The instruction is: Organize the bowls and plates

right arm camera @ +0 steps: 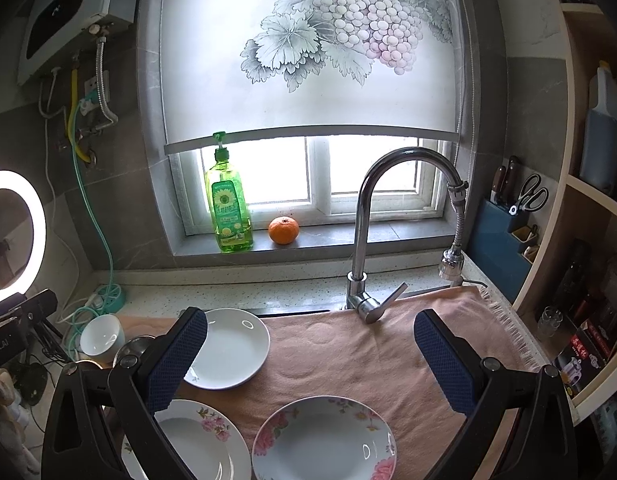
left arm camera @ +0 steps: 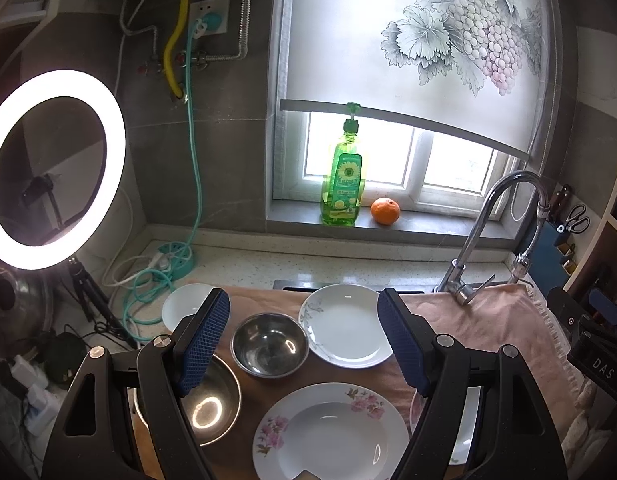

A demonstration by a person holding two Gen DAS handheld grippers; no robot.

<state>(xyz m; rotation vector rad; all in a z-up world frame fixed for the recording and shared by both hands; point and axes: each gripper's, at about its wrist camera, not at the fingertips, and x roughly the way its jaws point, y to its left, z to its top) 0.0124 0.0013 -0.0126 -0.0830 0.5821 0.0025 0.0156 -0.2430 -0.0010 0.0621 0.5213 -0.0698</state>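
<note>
Pink towel (right arm camera: pixel 348 356) — plates, perhaps over sink

On my right gripper's body (left arm camera: pixel 600 364) I read "DAS"; my left gripper's body (right arm camera: pixel 4 344) shows "obot.AI". The soap bottle (left arm camera: pixel 342 172) label is unreadable.

I see six dishes, all upright on the pink towel (right arm camera: pixel 348 360). Far left, a white bowl (left arm camera: pixel 184 306); near left, two steel bowls (left arm camera: pixel 269 345) (left arm camera: pixel 212 400). Far centre lies a grey-sprigged white plate (left arm camera: pixel 348 326). Nearest lie two pink-flowered plates (right arm camera: pixel 324 440) (right arm camera: pixel 196 444), side by side.
</note>
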